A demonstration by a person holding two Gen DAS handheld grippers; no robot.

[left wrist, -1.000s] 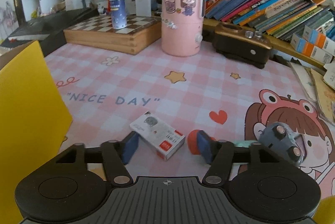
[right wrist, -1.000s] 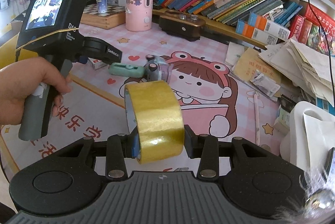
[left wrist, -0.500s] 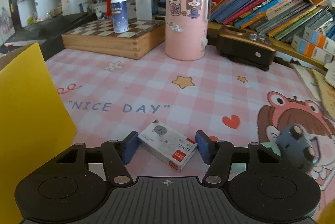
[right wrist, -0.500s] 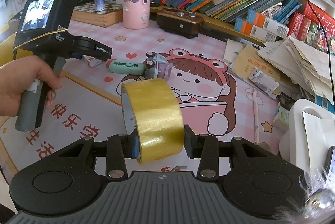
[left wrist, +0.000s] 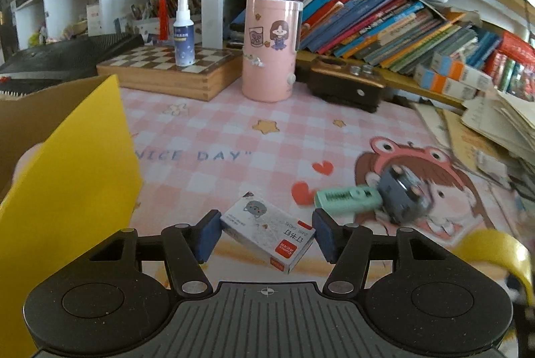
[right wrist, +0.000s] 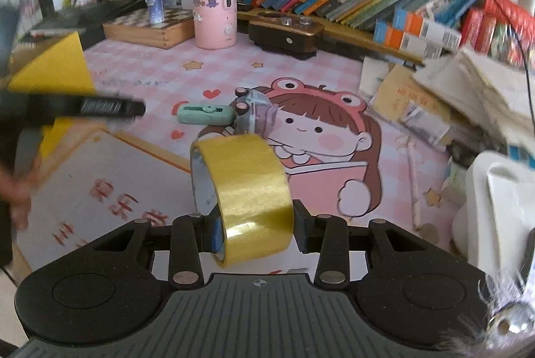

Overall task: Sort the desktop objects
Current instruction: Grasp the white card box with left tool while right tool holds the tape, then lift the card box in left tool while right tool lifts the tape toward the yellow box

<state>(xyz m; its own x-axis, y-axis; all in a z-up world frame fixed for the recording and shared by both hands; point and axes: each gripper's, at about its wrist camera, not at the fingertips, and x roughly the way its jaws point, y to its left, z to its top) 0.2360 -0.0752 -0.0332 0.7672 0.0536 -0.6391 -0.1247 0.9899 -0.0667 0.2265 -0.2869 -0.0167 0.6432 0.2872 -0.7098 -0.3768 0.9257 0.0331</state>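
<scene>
We held the staple box (left wrist: 267,232) in our left claw (left wrist: 265,236), tape roll (right wrist: 245,191) in the right claw (right wrist: 257,224); next, carry both to the yellow box (left wrist: 67,191).

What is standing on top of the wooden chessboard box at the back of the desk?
A white spray bottle with a dark blue label stands upright on the chessboard box. Nothing else shows on the squares; the part behind the bottle is hidden.

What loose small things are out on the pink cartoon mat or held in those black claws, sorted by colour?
Yellow: 1, tape roll in the right gripper
White: 1, staple box in the left gripper
Mint green: 1, utility knife
Grey: 1, round gadget
Total: 4
</scene>
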